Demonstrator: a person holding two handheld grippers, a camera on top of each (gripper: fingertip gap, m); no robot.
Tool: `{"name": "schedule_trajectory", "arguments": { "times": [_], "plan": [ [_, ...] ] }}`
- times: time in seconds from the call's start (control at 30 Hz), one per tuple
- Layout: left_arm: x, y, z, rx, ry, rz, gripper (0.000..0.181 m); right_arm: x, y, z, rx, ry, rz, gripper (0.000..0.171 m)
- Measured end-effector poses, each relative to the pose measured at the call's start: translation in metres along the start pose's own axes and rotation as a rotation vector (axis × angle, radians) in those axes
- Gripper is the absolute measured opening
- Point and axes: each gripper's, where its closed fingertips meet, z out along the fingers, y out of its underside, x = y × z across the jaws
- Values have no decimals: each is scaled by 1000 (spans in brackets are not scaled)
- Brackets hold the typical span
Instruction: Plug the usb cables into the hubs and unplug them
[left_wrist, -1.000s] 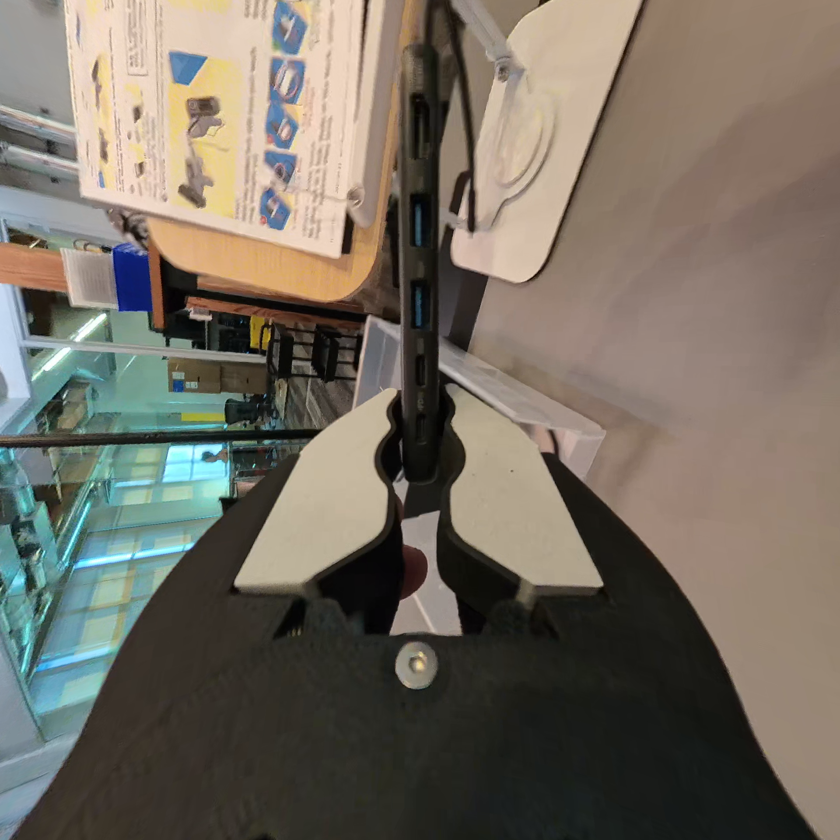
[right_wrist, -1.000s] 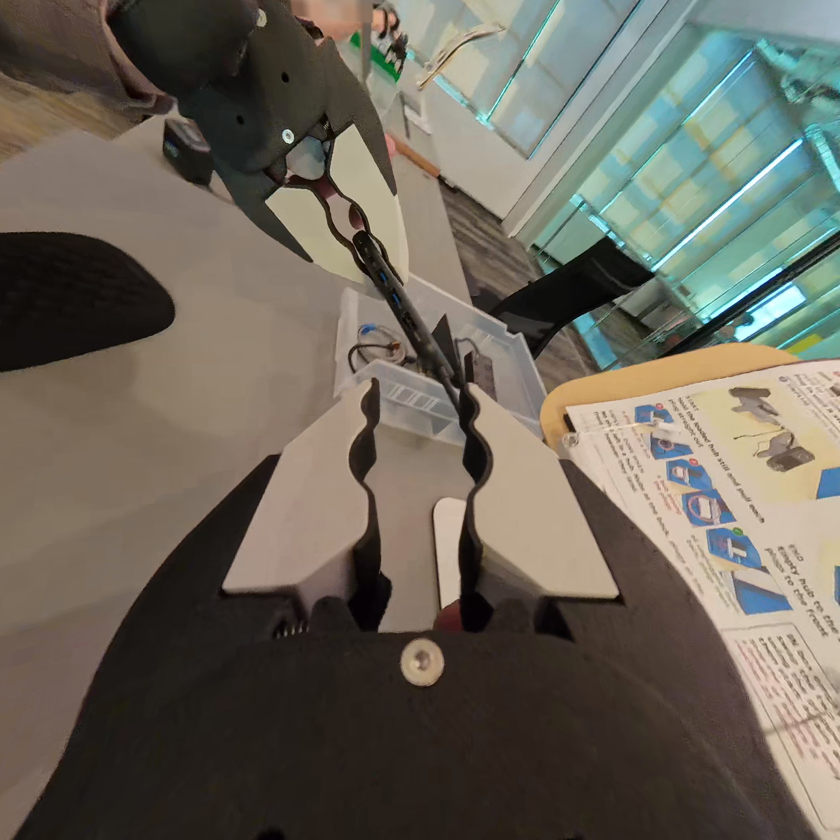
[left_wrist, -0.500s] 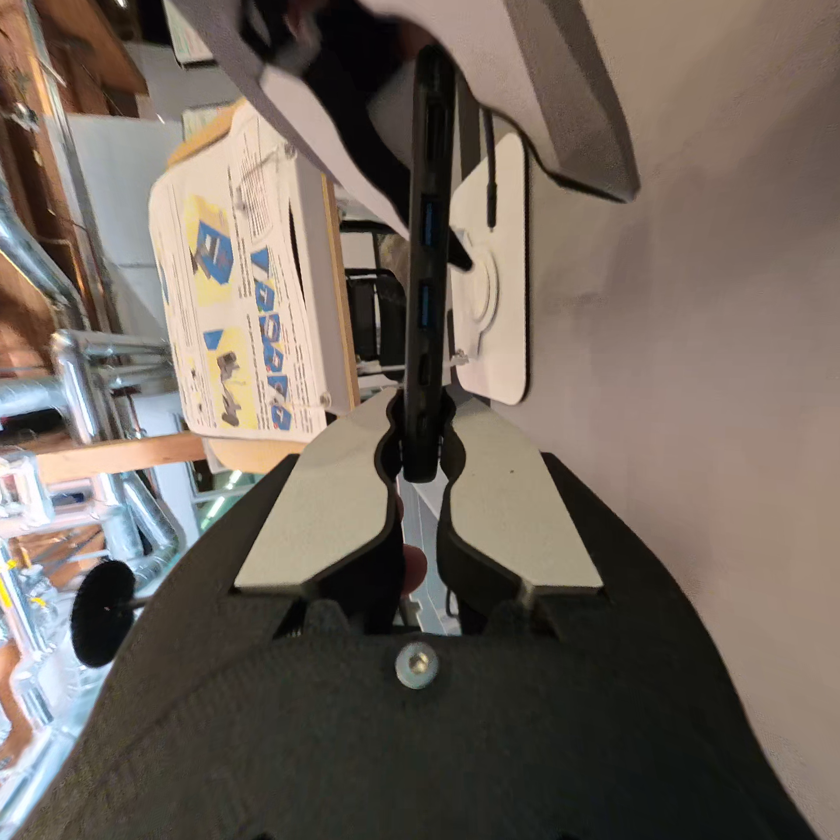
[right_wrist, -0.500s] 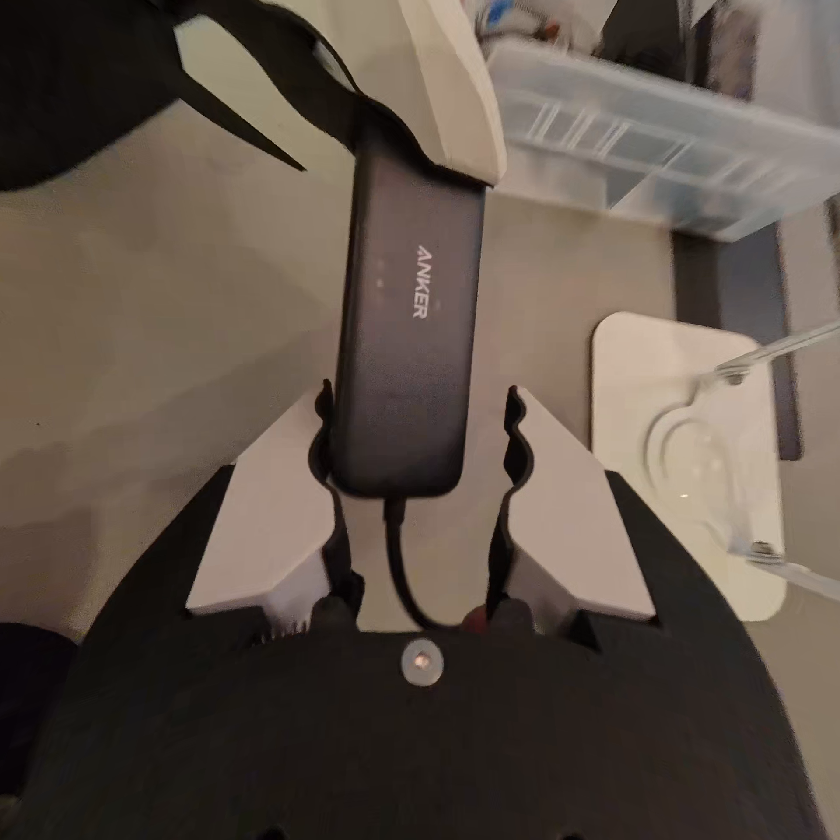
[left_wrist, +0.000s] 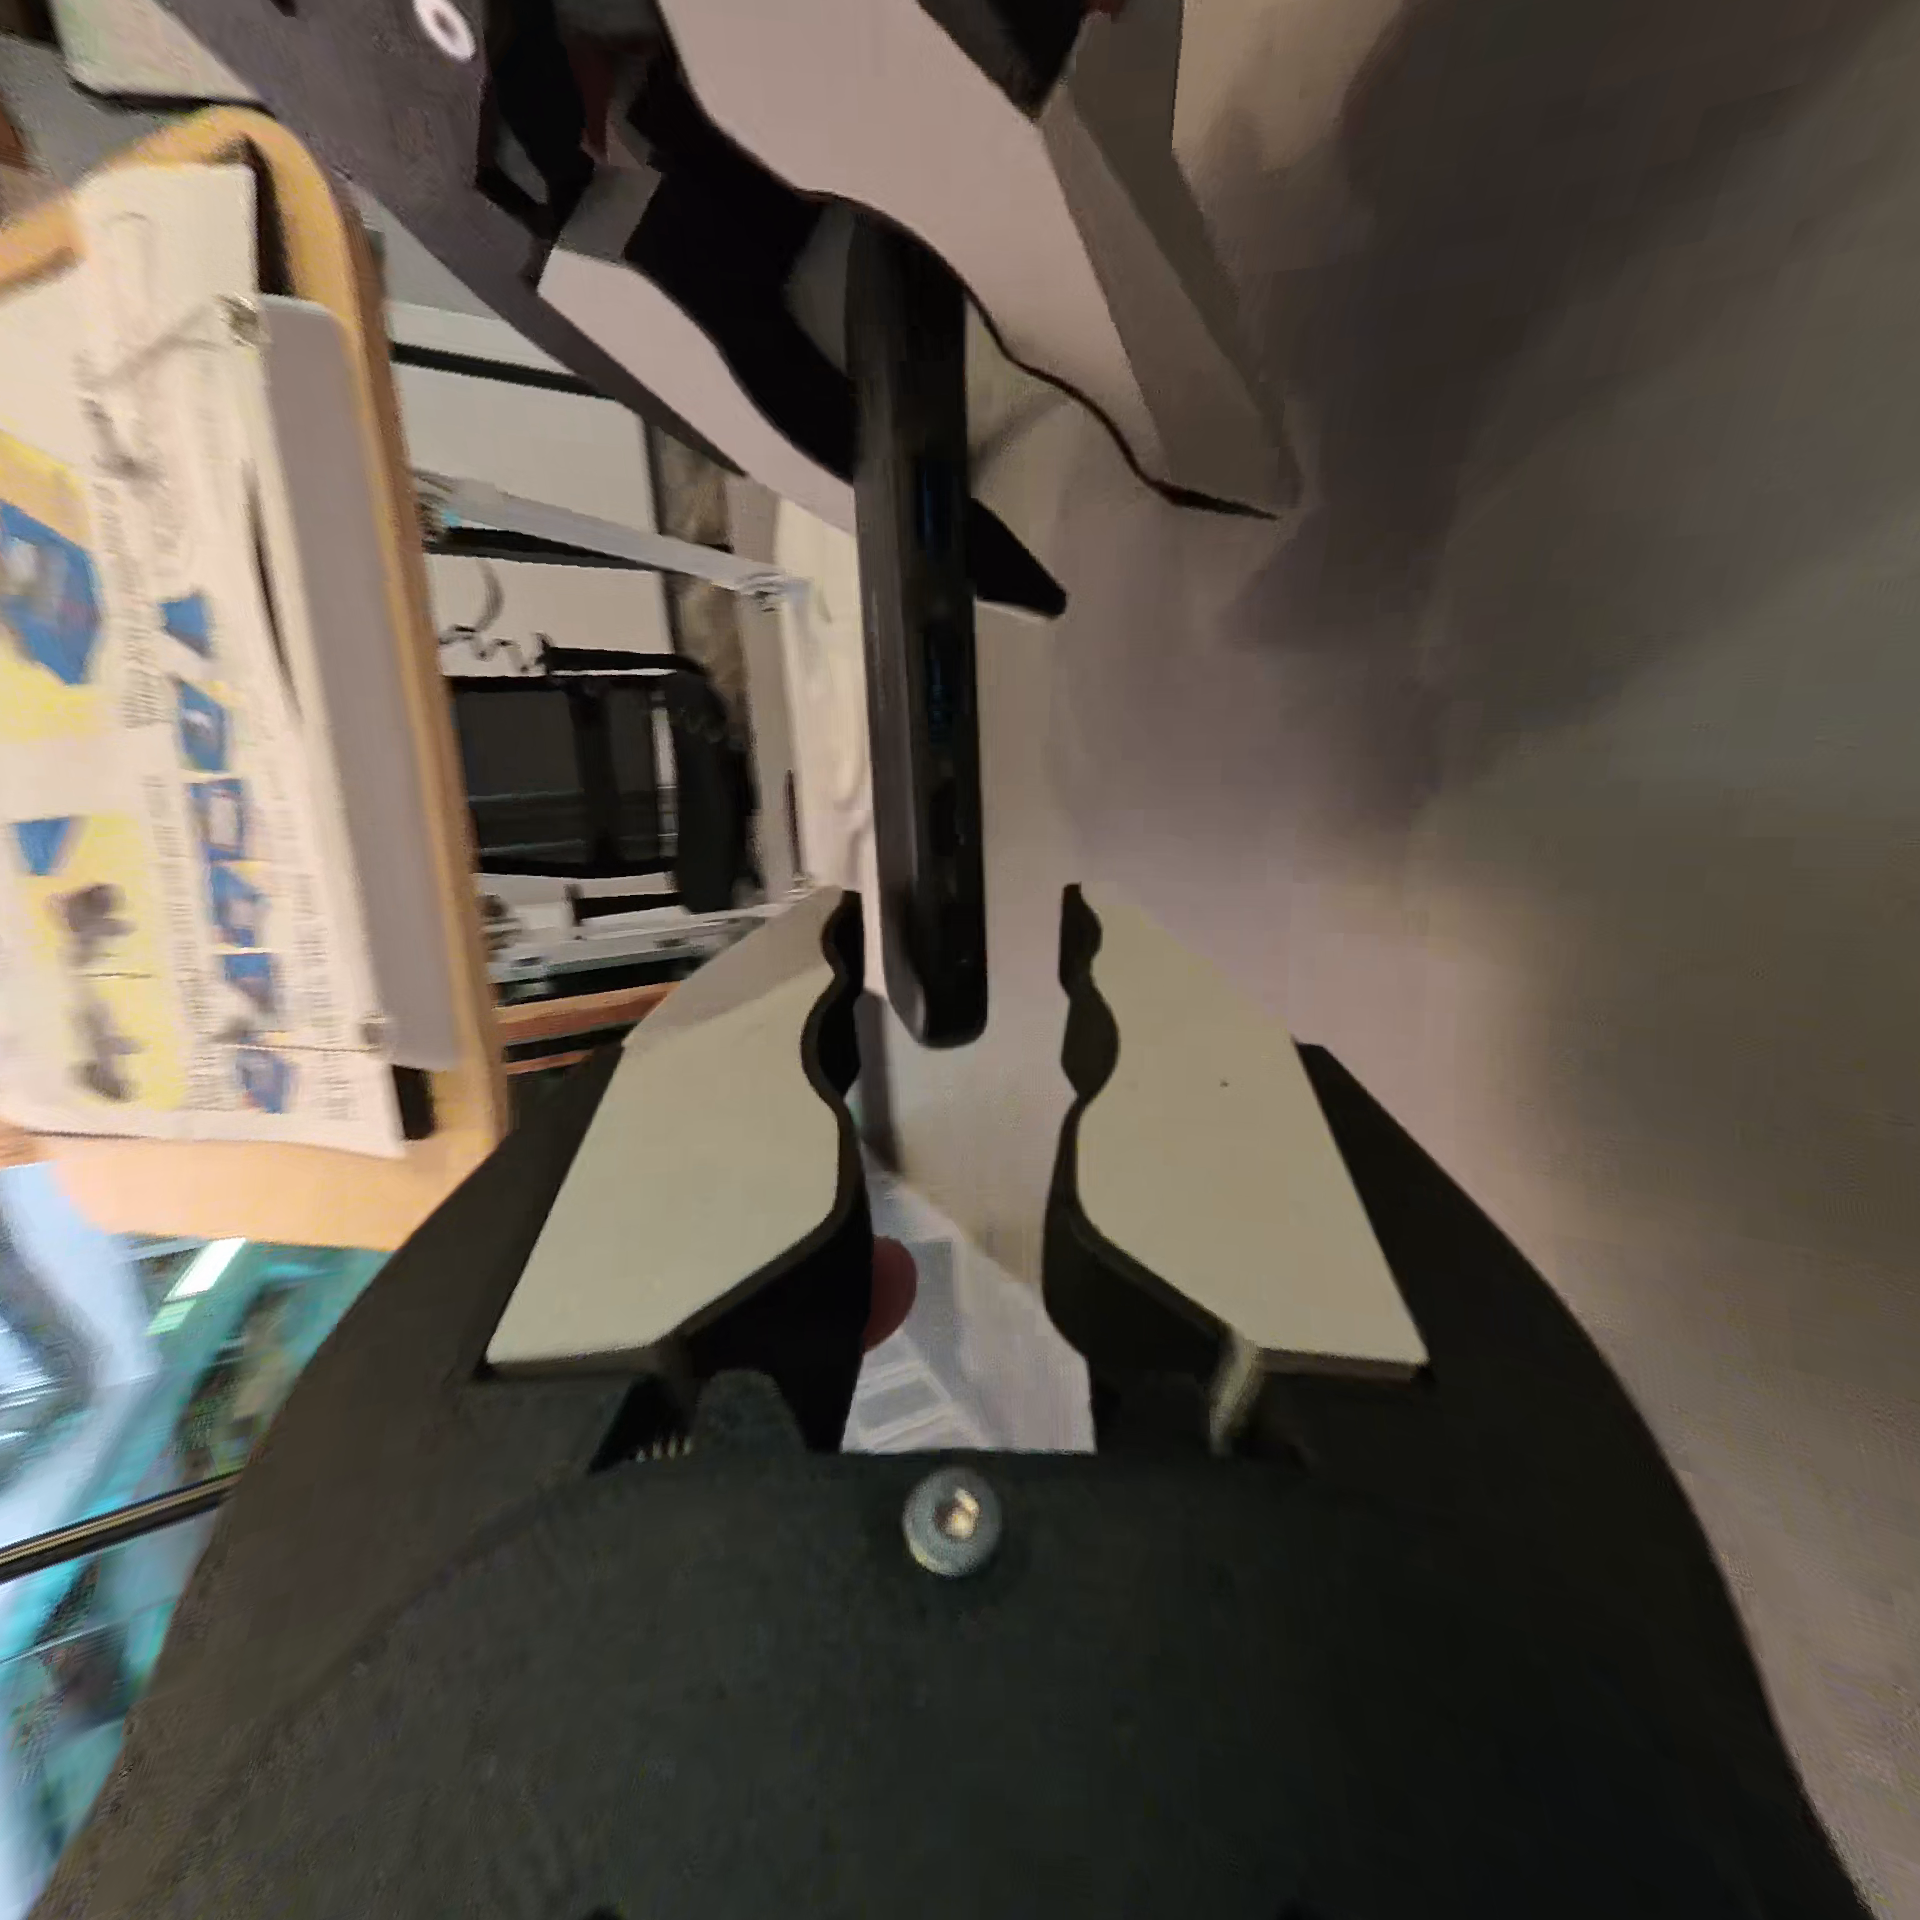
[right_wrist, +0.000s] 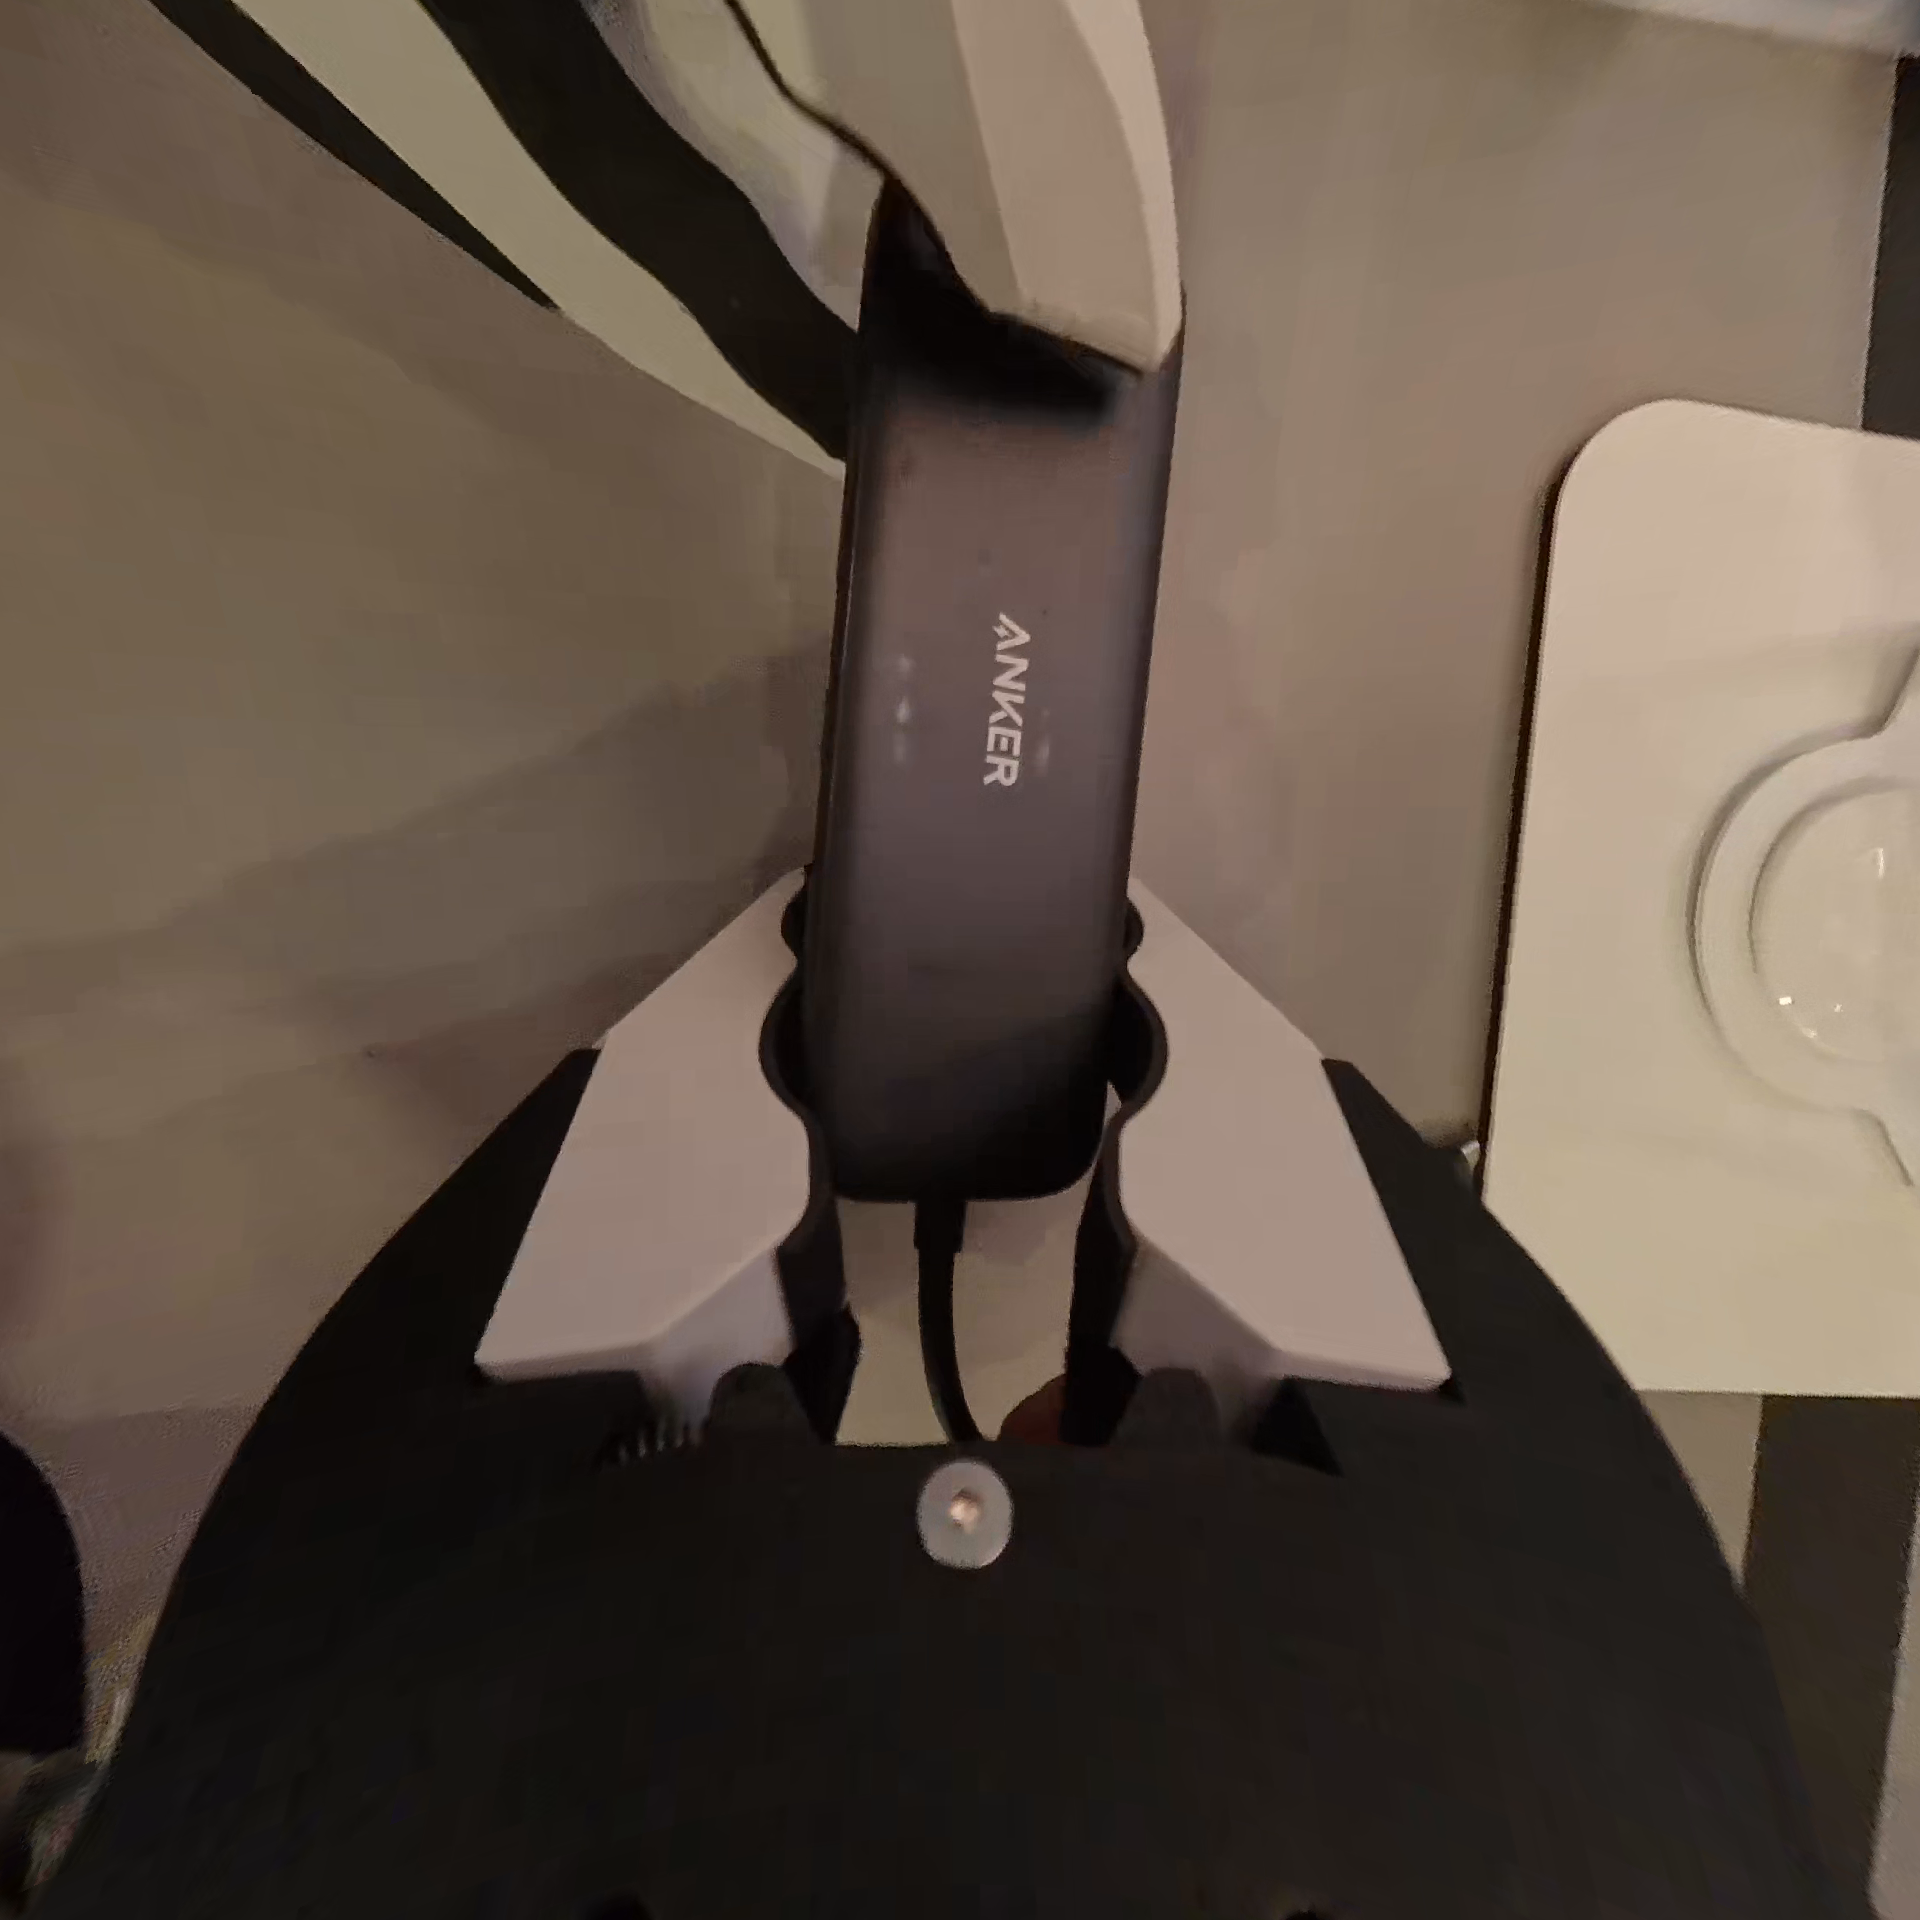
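1. The right gripper (right_wrist: 961, 1039) clenches the cable end of a dark grey USB hub (right_wrist: 987, 748); white brand lettering runs along its top face.
2. The left gripper (left_wrist: 961, 977) is released, its fingers apart with the hub's (left_wrist: 920, 727) port end between them, untouched.
3. A printed instruction sheet (left_wrist: 156, 675) lies at 9 o'clock in the left wrist view.
4. A white stand base (right_wrist: 1704, 935) sits at 3 o'clock on the grey table (right_wrist: 364, 675).

I am looking at one long, thin, dark grey hub (right_wrist: 987, 810). It is hanging in the air above the table, with its flat top facing me. Its black cable (right_wrist: 940, 1340) is coming out of the near end.
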Motion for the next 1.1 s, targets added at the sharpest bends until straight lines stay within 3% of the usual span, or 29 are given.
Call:
{"name": "schedule_trajectory", "arguments": {
  "times": [0.13, 0.37, 0.43, 0.57, 0.67, 0.77, 0.9, 1.1],
  "plan": [
    [15, -2, 1, 17, 183, -176, 42, -1, 10, 8, -81, 12, -41, 51],
    [35, 0, 11, -14, 400, -272, 35, -3, 11, 15, -121, 8, -42, 49],
    [42, 1, 11, -26, 445, -262, 18, -4, 9, 16, -99, -4, -35, 36],
    [47, 4, 18, -40, 399, -216, 13, -5, 9, 17, -82, -19, -9, 31],
    [46, 8, 21, -54, 354, -179, 13, -5, 13, 14, -91, -20, 11, 45],
    [46, 8, 22, -51, 333, -148, 13, -7, 9, 3, -57, -26, 8, 43],
    [45, 11, 24, -56, 306, -94, 12, -10, -3, -5, 19, -44, 1, 23],
    [51, 14, 23, -87, 322, 6, 19, -12, -1, 5, 21, -67, 16, 24]
  ]
}}
